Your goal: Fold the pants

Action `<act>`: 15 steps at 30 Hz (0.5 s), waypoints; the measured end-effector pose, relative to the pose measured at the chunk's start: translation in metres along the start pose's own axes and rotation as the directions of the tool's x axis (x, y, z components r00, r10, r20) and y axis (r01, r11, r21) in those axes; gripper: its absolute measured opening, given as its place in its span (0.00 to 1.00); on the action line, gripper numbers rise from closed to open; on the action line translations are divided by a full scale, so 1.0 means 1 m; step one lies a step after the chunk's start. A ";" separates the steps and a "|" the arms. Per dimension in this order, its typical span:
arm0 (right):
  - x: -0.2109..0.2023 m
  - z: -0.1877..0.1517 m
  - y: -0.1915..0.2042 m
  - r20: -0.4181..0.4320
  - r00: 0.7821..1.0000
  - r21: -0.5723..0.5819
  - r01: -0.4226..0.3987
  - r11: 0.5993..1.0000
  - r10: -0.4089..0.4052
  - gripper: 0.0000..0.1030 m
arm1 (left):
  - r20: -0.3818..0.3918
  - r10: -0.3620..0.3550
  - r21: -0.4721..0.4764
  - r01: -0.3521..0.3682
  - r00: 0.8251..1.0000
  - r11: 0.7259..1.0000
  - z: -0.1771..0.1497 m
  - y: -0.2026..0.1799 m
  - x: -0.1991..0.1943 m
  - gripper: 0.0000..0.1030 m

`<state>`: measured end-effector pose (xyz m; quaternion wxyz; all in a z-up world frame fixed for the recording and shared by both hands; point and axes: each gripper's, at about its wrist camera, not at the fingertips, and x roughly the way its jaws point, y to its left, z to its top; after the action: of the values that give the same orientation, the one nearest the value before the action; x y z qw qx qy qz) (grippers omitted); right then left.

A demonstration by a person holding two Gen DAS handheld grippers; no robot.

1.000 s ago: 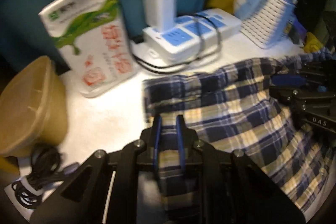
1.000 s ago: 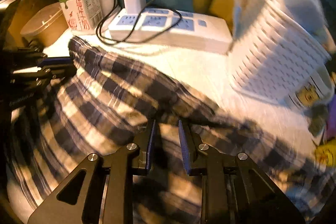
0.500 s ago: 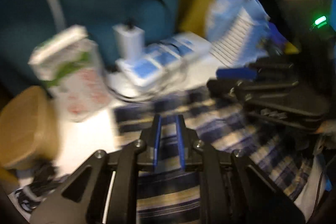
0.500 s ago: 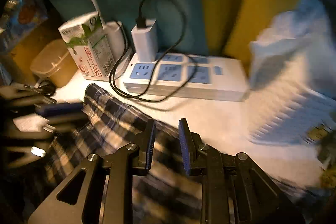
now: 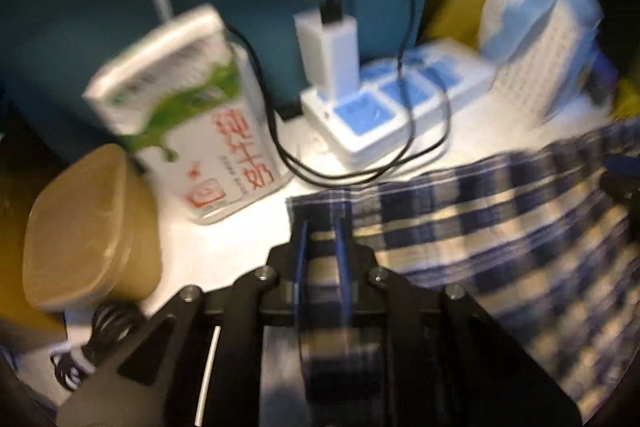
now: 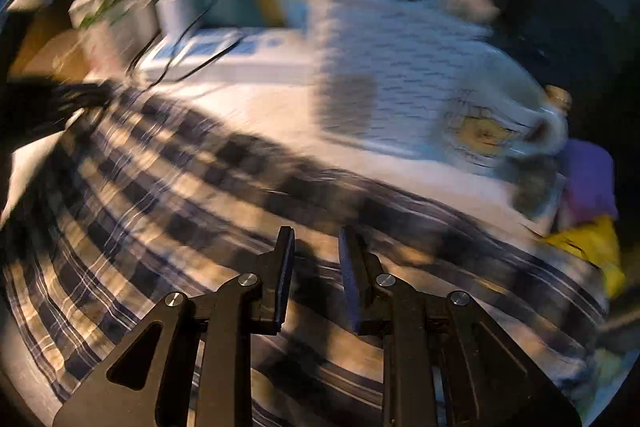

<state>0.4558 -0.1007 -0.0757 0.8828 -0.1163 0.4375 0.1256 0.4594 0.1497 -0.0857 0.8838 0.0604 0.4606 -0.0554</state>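
**Plaid pants spread on a white tabletop, one edge pinched by the left gripper**

Landmark: the white power strip (image 5: 400, 111) at the back of the white tabletop (image 5: 224, 247).

Left wrist view. The plaid pants (image 5: 480, 227), navy, cream and white, lie in front of the power strip and extend away to its right. Their near-left edge lies just in front of the strip. The left gripper (image 5: 322, 227) has its two blue-lined fingers (image 5: 301, 251) drawn close together over that edge, with a band of cloth running between them: it is clamped on the pants. A white charger (image 5: 330, 55) stands plugged into the strip, and its black cable (image 5: 408, 147) loops down in front of the strip, ending near the cloth edge. Left of the strip a milk carton (image 5: 192, 123) stands tilted; further left is a tan lidded container (image 5: 88, 227). Right of the strip stands a white perforated basket (image 5: 548, 67). The tip of the right gripper (image 5: 624, 171) shows at the far right edge, at the cloth.

Right wrist view (heavily blurred). The pants (image 6: 168, 195) fill the foreground in front of the power strip (image 6: 240, 55). The right gripper (image 6: 316, 239) sits above the cloth with a clear gap between its fingers (image 6: 286, 267); whether any fabric is caught between them cannot be told. The basket (image 6: 400, 75) stands right of the strip.
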 end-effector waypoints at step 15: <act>-0.056 -0.098 0.120 -0.024 0.950 -0.250 -0.308 0.918 0.312 0.23 | -0.054 -0.287 0.052 0.290 0.956 0.956 -0.126 -0.108 -0.066 0.15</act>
<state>0.3113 -0.0257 -0.1002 0.8335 -0.1549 0.4239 0.3189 0.3035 0.0656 -0.1092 0.8533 0.0198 0.4828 -0.1959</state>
